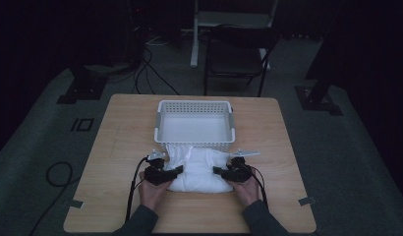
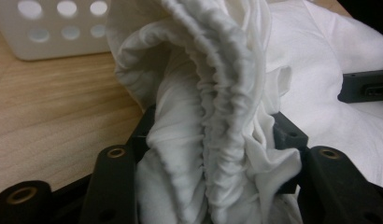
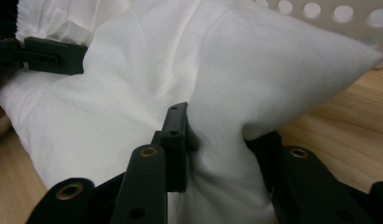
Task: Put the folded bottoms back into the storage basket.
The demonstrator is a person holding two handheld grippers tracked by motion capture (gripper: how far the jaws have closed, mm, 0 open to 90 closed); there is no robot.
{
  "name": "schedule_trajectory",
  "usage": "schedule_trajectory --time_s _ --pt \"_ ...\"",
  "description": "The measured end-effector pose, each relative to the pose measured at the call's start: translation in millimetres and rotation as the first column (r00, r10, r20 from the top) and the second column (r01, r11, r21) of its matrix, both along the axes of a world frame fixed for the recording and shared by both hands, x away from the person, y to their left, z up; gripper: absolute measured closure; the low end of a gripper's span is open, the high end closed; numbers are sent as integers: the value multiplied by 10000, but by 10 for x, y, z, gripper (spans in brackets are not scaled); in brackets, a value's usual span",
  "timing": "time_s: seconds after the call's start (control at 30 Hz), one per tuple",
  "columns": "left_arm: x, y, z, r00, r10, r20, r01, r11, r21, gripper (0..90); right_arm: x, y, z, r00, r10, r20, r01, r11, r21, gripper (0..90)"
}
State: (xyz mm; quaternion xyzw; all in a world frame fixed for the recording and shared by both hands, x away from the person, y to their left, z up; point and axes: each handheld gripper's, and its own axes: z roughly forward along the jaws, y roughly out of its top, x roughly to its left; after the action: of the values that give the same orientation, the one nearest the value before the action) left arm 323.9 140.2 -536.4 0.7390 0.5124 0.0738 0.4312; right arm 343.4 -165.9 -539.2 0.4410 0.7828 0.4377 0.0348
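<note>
High view: a white cloth bundle [image 1: 198,169] is seen lying on the near half of the wooden worktop [image 1: 116,132], its far edge touching the near wall of a white perforated basket [image 1: 160,123] that stands at the middle of the worktop. The bundle is flanked by both tools: the left gripper [image 1: 176,171] is pressed in from the left side and the right gripper [image 1: 218,171] from the right, each held by a hand coming in from the near edge.

In the left gripper view, a gathered, elastic-looking hem of the cloth [image 2: 213,116] is pinched between the two black jaws, with fabric bulging above and below them; the basket wall is seen at the far left.

In the right gripper view, a smooth fold of the cloth [image 3: 217,154] is squeezed between the jaws, the fabric being drawn into a narrow waist there. The left gripper's jaws are seen at the upper left, against the cloth.
</note>
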Motion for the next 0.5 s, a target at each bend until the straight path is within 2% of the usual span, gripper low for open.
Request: schedule_trajectory --time_s 0.2,0.5 --pt "-70 -39 70 9995 -7 324 -4 9995 329 512 -49 15 38 9993 25 380 -15 9997 -256 685" --pt "-177 -65 149 9977 -162 652 134 9989 443 523 -150 -23 104 9986 20 520 -13 9999 -127 695"
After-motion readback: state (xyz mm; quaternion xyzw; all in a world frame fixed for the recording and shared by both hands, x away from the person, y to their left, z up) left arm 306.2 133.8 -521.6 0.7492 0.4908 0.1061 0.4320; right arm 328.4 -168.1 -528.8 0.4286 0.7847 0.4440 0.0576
